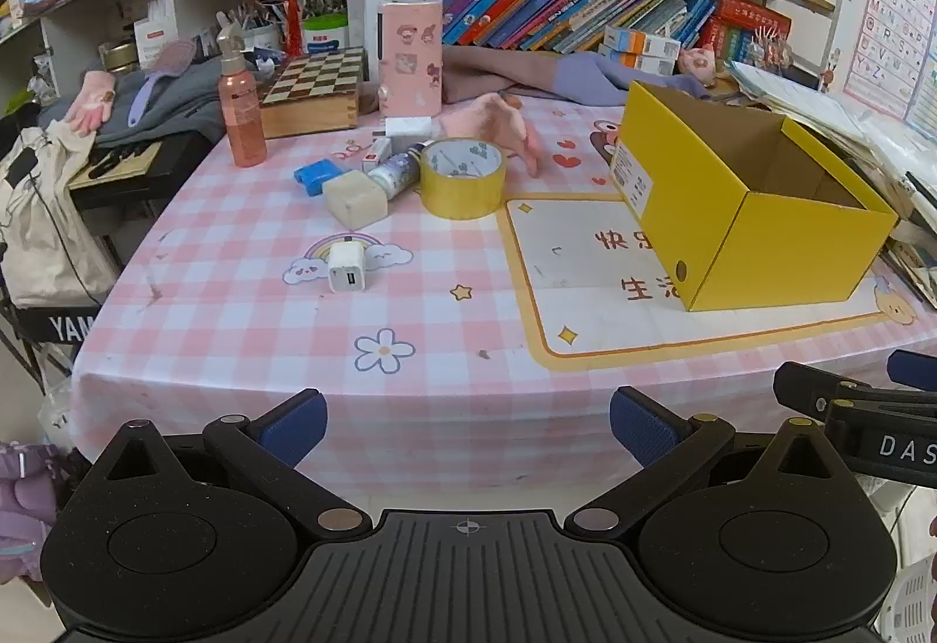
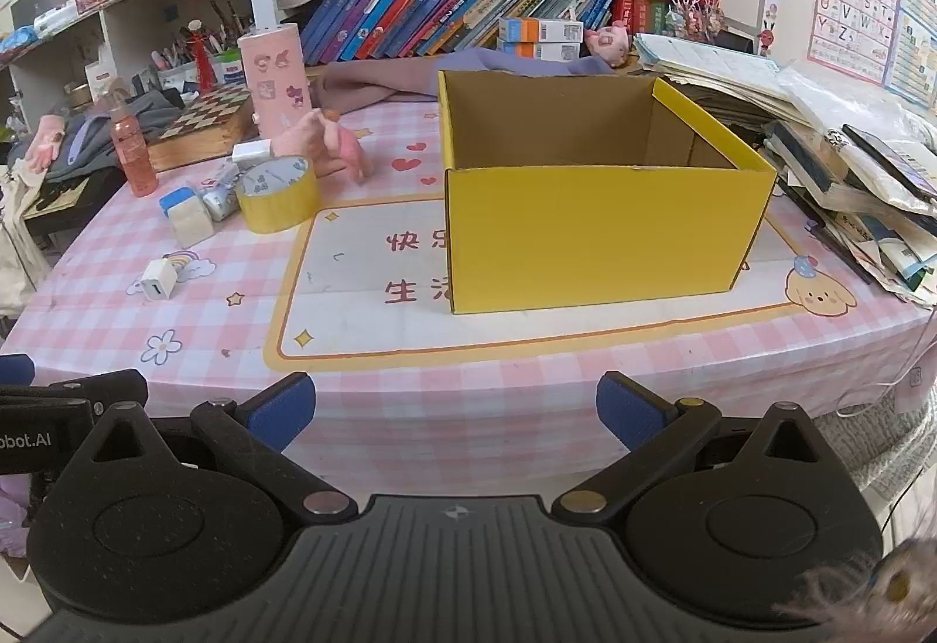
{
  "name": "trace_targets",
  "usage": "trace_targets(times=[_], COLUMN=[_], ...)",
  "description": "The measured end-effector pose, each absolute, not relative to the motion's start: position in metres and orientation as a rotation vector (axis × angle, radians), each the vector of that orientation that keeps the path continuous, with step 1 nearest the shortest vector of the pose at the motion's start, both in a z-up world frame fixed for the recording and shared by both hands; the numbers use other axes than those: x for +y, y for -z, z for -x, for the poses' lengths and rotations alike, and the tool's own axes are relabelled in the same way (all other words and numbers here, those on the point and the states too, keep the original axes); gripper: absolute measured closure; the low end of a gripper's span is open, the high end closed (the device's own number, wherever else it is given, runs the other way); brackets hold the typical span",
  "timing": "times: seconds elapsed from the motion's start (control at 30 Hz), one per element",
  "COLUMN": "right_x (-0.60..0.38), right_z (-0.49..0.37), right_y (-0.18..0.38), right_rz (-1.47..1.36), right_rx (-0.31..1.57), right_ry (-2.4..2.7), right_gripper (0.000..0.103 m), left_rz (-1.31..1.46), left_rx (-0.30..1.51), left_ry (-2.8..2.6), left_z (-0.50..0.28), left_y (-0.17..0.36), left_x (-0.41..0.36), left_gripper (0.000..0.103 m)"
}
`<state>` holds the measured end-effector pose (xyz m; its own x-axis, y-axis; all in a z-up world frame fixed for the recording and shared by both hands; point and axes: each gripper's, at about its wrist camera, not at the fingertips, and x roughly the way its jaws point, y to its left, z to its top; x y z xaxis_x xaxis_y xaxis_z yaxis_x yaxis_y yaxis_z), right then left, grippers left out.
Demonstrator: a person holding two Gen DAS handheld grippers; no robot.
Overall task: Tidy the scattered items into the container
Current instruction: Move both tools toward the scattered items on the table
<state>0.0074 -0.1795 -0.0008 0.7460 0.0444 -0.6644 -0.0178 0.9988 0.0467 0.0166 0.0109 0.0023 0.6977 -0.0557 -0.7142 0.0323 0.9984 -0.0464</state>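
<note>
both grippers spread wide at the table edge, nothing grasped

table under a pink checked cloth fills both views. yellow box stands open-topped on the right half, on the cream printed panel; what shows of its inside is bare cardboard. white label on its short side in the left wrist view.

left gripper sits low at the near table edge, fingers released and far apart, holding nothing. right gripper same posture in front of the box, fingers released, nothing between them. each gripper's body shows at the edge of the other's view.

scattered items lie left of the box, well apart from it. tape roll, yellow, lies flat with its hole up. pink plush toy just behind it. pink spray bottle upright near the far left edge. cream block just left of the tape, touching a small silver-capped bottle lying on its side. blue eraser-like piece beside the block. white plug behind the cluster. white usb charger alone, nearer the edge, on the rainbow print.
</note>
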Motion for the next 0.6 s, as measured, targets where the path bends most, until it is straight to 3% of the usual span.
trace_targets(times=[0.6], right_x=[-0.1743], right_z=[-0.0045], right_y=[-0.0021], right_rz=[-0.023], right_rx=[0.702], right_ry=[-0.031], right_gripper=[0.000], left_rz=[0.019], left_rx=[0.761], left_ry=[0.045], left_z=[-0.0130], left_y=[-0.0064], left_x=[0.0142], left_gripper=[0.000])
